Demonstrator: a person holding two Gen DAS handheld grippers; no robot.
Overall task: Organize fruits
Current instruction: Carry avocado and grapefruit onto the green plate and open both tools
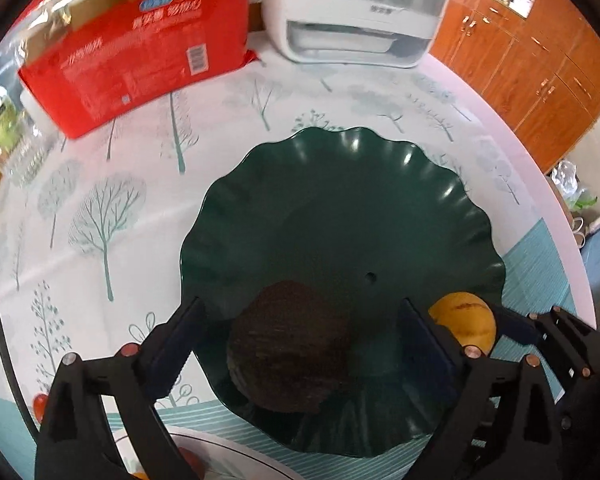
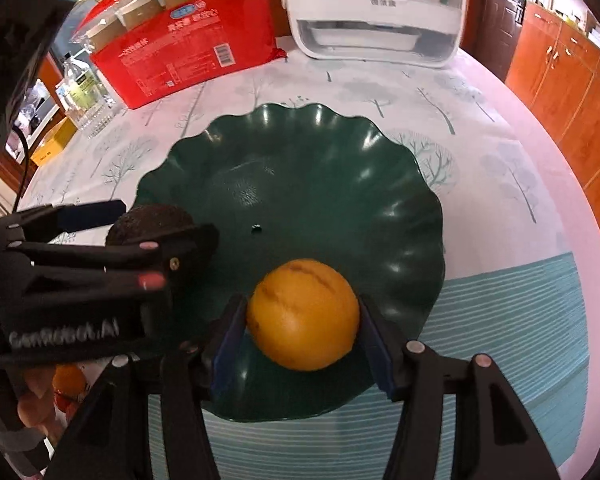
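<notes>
While both pairs of tongs hang over it, the table (image 2: pixel 500 184), under its tree-print cloth, carries a red package (image 2: pixel 180 48) and a white appliance (image 2: pixel 372 12) at the far side. Nearer me sits the dark green scalloped plate (image 2: pixel 320 160), which I take as the place for the fruit.

Left tongs (image 1: pixel 300 328): spread wide, with clear gaps either side of the dark brown rough-skinned fruit (image 1: pixel 288 344), which lies on the near part of the plate. I read that one as set down and let go.

Right tongs (image 2: pixel 304 336): partly spread around the orange fruit (image 2: pixel 304 314). Left pad sits right at the skin, right pad close beside it; I cannot tell if either presses. The fruit appears to rest on the plate's near right part, beside the brown one.

Step in hand, as I judge: release of both fruits onto the plate. Next move calls for spreading the right tongs further, then lifting both straight up without nudging either round fruit. More fruit shows at the lower left edge (image 2: pixel 66 380).
</notes>
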